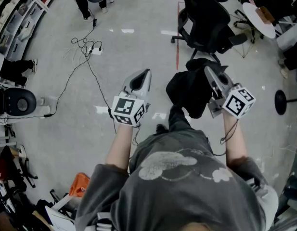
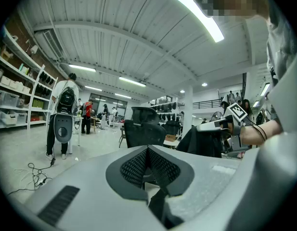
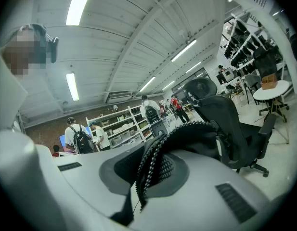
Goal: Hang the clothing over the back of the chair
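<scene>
A black zip-up garment (image 1: 189, 93) hangs in a bunch from my right gripper (image 1: 211, 75), which is shut on it at about chest height. In the right gripper view the zipper edge of the garment (image 3: 153, 162) runs between the pads of the right gripper (image 3: 149, 171). The black office chair (image 1: 206, 18) stands on the floor ahead, beyond the garment, and shows again as the chair (image 3: 227, 121) just past the jaws. My left gripper (image 1: 142, 78) is held level to the left of the garment, apart from it, jaws together with nothing in them. From the left gripper (image 2: 149, 163) the garment (image 2: 203, 141) shows at right.
Cables and a power strip (image 1: 93, 49) lie on the floor ahead left. A round white table (image 1: 259, 16) stands right of the chair, and a round black stand base (image 1: 281, 101) sits at far right. Shelving (image 2: 16, 100) lines the left wall. People stand in the background.
</scene>
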`<control>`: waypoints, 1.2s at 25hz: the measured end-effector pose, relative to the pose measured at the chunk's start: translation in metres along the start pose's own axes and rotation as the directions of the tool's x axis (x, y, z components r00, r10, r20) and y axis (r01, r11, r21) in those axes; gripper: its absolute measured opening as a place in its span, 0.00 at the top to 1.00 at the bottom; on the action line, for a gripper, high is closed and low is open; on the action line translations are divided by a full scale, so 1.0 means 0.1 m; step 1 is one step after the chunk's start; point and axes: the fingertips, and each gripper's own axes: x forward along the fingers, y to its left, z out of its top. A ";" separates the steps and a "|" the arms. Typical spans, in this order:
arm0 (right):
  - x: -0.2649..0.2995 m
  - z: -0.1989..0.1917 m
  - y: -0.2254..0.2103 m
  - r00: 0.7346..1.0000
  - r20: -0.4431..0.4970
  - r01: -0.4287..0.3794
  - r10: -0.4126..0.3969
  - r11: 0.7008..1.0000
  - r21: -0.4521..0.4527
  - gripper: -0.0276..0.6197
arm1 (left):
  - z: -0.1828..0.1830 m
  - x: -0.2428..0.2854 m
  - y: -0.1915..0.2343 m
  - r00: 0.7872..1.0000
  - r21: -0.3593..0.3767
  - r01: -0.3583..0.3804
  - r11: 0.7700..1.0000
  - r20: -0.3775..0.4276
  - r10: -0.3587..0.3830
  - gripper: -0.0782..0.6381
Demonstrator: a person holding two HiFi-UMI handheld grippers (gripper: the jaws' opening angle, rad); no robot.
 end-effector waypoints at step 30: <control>-0.26 0.35 -0.82 0.989 0.093 0.113 -0.116 0.993 0.033 0.96 | 0.08 1.01 -0.15 0.995 -0.009 0.099 0.995 -0.019 -0.099 0.89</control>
